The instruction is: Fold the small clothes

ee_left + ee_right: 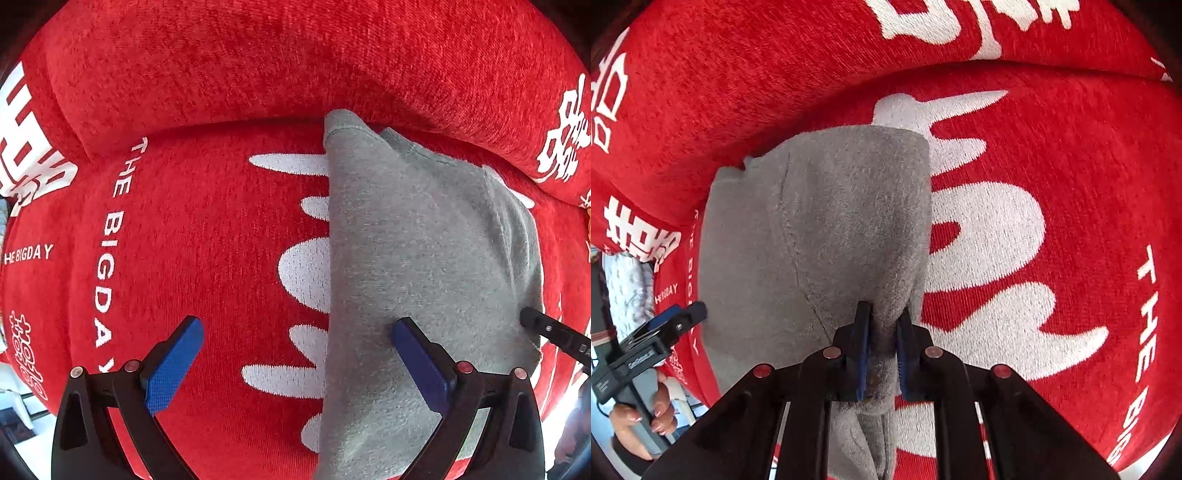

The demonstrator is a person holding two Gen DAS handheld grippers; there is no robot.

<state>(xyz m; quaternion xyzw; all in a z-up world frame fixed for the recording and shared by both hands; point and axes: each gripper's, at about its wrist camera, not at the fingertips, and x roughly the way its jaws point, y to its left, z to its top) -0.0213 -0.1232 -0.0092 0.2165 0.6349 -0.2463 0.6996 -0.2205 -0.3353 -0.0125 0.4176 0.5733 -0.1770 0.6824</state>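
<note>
A grey fleece garment (424,258) is seen lying on a red sofa cover (207,236) woven with white lettering and large white characters; its far end reaches the crease where the seat meets the red backrest (295,62). In the left wrist view the garment is spread over the right part of the seat, one straight edge running down the middle of the picture. The left hand-held gripper (297,328) is held wide, its blue pads (173,365) well apart and nothing pinched: one pad is over bare red cloth, the other over the grey fabric, though whether it touches cannot be told. The right hand-held gripper (882,317) is narrowed onto a bunched fold at the near edge of the garment, the grey fabric being squeezed between its two blue pads (863,347). In the right wrist view the left gripper's handle is seen at the lower left, gripped by a person's hand (642,413) beside a patterned pale sleeve (628,288).
</note>
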